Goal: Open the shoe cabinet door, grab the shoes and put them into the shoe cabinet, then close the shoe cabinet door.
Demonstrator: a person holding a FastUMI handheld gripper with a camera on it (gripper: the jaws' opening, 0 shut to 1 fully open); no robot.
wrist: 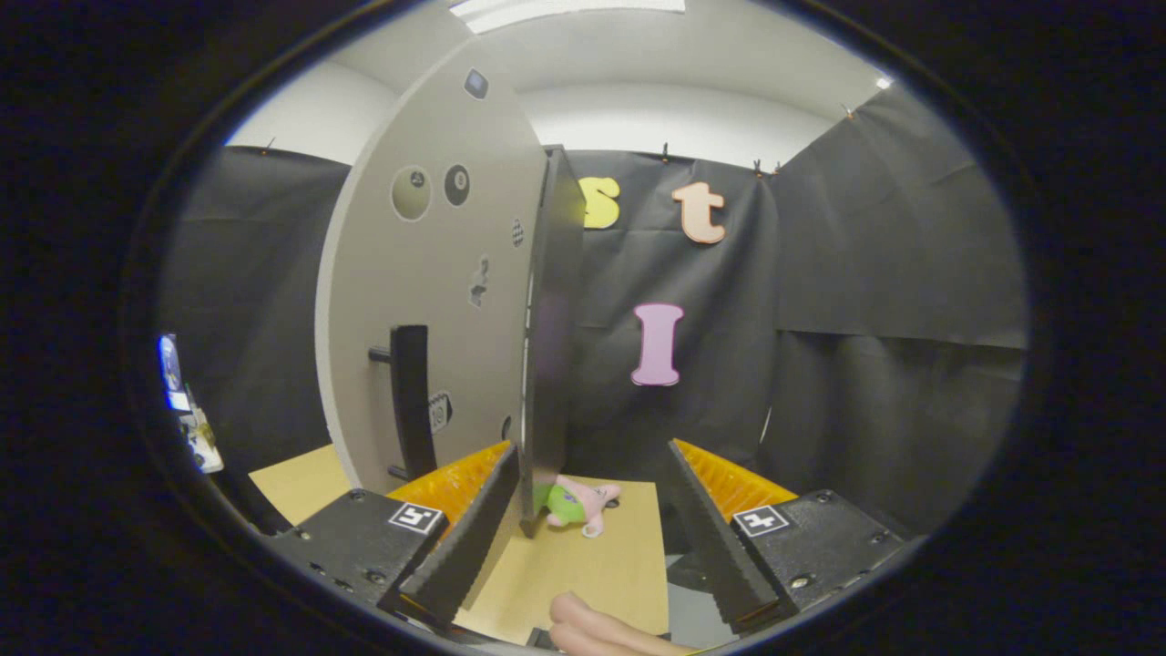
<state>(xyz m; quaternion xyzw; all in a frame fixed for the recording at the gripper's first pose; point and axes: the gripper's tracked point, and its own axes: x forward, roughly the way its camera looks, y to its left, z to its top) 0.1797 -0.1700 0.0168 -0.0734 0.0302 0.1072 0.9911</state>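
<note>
The shoe cabinet's pale grey door stands tall just beyond my left finger. It carries several small stickers and a black vertical handle low on its face. Its near edge points towards me, with a dark panel right behind that edge. A small pink and green soft shoe-like thing lies on the tan floor board at the foot of that edge, ahead of the fingers. My gripper is open, with nothing between its fingers. I cannot tell how far the door is swung.
Black cloth walls close the booth behind and to the right. A person's fingers show low between my gripper's fingers. Some bright clutter sits far off to the left. The tan board also runs left of the door.
</note>
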